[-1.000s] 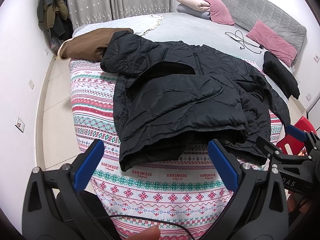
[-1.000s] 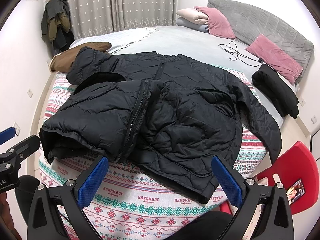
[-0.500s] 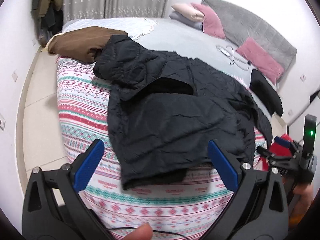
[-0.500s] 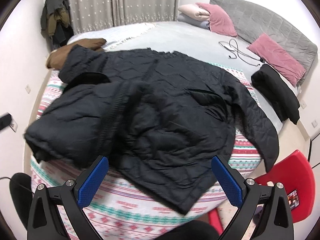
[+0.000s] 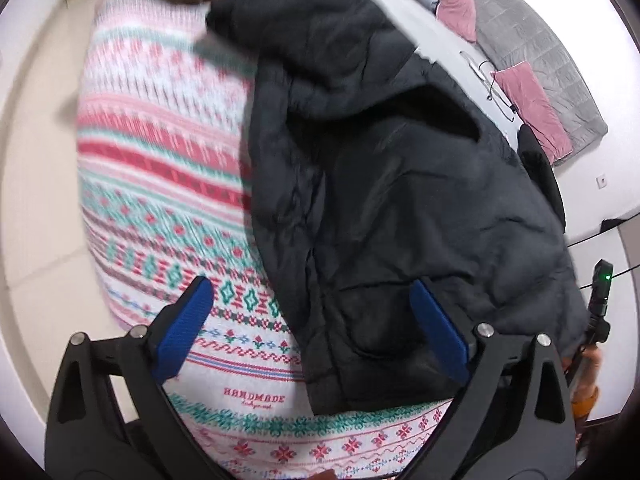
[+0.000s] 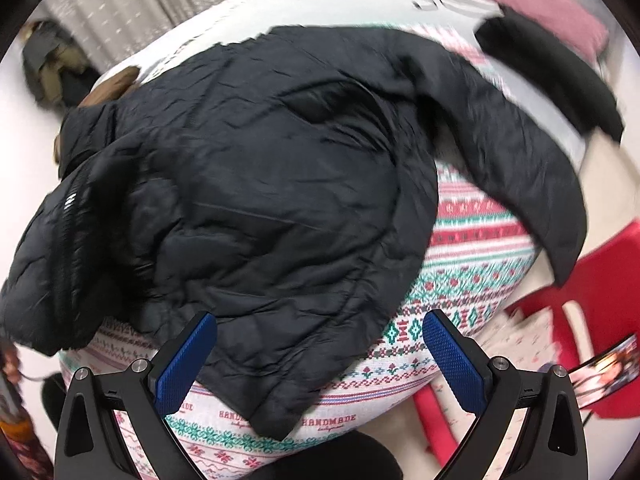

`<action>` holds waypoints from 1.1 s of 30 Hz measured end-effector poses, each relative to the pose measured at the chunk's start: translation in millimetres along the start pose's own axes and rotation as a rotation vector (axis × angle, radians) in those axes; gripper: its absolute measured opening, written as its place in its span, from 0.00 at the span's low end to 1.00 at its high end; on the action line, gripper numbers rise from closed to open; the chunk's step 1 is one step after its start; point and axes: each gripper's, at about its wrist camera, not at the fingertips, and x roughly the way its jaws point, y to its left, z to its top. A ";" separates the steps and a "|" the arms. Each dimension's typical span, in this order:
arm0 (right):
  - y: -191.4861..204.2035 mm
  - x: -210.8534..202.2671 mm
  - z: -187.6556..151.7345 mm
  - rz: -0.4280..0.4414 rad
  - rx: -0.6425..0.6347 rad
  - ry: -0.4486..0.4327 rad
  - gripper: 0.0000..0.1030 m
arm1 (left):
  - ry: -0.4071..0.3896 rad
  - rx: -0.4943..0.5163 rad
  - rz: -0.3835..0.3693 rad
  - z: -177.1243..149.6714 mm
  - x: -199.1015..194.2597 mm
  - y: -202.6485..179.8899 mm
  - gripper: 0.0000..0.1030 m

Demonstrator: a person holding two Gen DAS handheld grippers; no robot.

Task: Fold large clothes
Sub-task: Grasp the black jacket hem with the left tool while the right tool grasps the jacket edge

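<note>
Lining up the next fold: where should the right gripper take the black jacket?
Probably the pointed hem corner of the black jacket, approached from the bed's near edge. It overhangs the patterned blanket, just ahead of the open right gripper.

Bed (image 5: 168,184) under a patterned blanket (image 6: 472,248), black jacket (image 6: 256,184) spread on it ahead of both tongs, brown garment (image 6: 110,88) beyond

Black puffer jacket (image 5: 400,200) sprawled on a blanket (image 5: 168,184) knitted in red, green and white bands, with "HANDMADE" in red. Pads (image 6: 188,364) are bright blue, pillows (image 5: 532,108) dusty pink, chair (image 6: 600,280) red, headboard (image 5: 532,28) grey.
</note>
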 end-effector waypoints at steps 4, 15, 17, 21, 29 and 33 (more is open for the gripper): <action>-10.2 19.9 -5.2 0.109 0.062 0.045 0.99 | 0.072 -0.034 -0.046 -5.3 26.1 6.2 0.94; 21.7 51.1 -17.4 0.163 0.011 0.099 0.30 | 0.102 0.087 -0.107 -30.6 42.5 -38.9 0.26; 22.3 41.4 -15.1 0.151 -0.015 0.085 0.15 | 0.085 0.062 -0.107 -28.3 31.8 -37.4 0.13; 9.7 0.0 -11.9 0.080 -0.079 0.032 0.09 | -0.017 0.069 -0.083 -22.7 -19.0 -34.9 0.11; -28.1 -31.2 -17.9 -0.125 -0.144 0.149 0.16 | 0.167 0.219 0.092 -38.7 -21.3 -31.2 0.18; -25.6 -4.0 -31.6 -0.252 -0.200 0.252 0.31 | 0.174 0.305 0.231 -45.6 -8.0 -42.4 0.47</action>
